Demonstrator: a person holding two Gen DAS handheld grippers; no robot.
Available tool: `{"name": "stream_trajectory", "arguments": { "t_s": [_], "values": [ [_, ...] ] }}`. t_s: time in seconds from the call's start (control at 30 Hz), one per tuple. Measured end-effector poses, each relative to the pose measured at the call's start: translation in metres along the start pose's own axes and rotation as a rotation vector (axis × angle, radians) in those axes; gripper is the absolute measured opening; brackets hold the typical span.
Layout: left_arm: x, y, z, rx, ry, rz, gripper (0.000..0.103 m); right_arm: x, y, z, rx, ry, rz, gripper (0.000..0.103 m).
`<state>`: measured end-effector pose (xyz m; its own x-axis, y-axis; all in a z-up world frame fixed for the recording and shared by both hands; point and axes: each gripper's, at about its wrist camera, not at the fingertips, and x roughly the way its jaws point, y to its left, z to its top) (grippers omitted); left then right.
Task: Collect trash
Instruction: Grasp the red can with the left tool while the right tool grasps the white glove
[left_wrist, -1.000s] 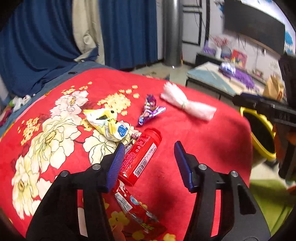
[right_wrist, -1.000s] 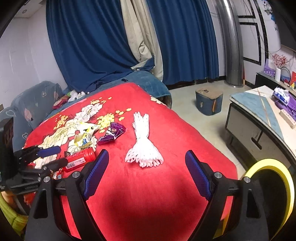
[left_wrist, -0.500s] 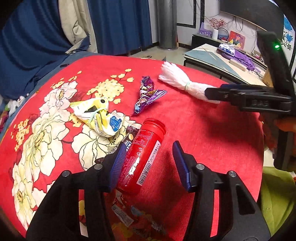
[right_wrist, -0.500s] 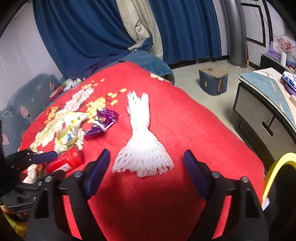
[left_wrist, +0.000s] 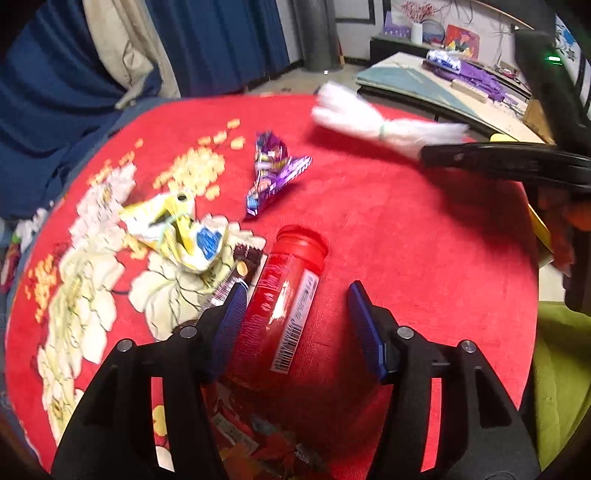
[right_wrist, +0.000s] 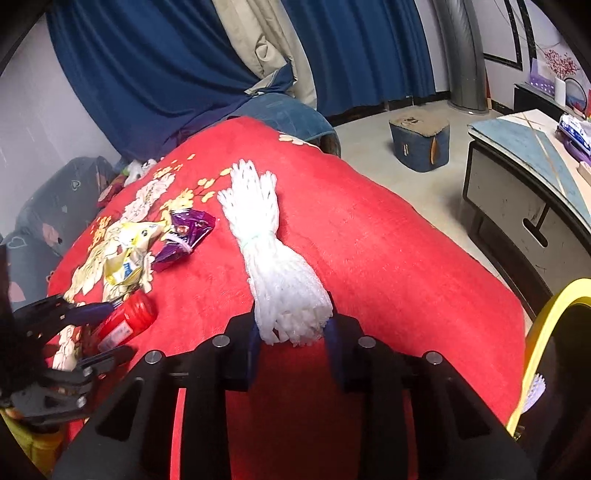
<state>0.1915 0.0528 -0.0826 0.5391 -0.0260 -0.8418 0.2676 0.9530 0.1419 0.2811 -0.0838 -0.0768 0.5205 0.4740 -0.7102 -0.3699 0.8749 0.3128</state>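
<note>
Red floral blanket (right_wrist: 406, 258) covers the surface, trash scattered on it. Right gripper (right_wrist: 291, 339) has its jaws closing around the frayed near end of the white foam-net bundle tied with a pale band (right_wrist: 266, 254) — blue pads look pressed on both sides of it, bundle lying on the blanket pointing away from the camera. Left gripper (left_wrist: 295, 321) jaws partly apart and opening a little, straddling the red plastic tube with a barcode label (left_wrist: 284, 299); left pad touching or just beside the tube, right pad clearly apart, tube lying flat on the blanket. Crumpled purple foil wrapper (left_wrist: 271, 173) beyond it, crumpled yellow-and-white snack bag (left_wrist: 181, 232) to its left. Yellow-rimmed bin (right_wrist: 546, 332) at the blanket's right edge — contents unclear
</note>
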Motion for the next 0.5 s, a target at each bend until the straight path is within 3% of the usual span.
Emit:
{"name": "stream_trajectory", "arguments": {
  "t_s": [0.1,0.23,0.43,0.5],
  "values": [
    [0.007,0.002,0.001,-0.031,0.02,-0.016,0.046,-0.009,0.002,-0.003,-0.014,-0.01,0.006,0.024],
    [0.006,-0.003,0.0,-0.027,0.0,-0.01,0.028,-0.025,0.004,-0.006,-0.039,-0.039,0.016,0.021],
    [0.004,-0.008,0.001,-0.039,-0.003,-0.006,0.026,-0.051,0.007,-0.009,-0.048,-0.075,0.046,0.021],
    [-0.002,-0.01,0.002,-0.054,-0.038,-0.009,0.026,-0.06,0.009,-0.01,-0.051,-0.085,0.053,0.021]
  ]
}}
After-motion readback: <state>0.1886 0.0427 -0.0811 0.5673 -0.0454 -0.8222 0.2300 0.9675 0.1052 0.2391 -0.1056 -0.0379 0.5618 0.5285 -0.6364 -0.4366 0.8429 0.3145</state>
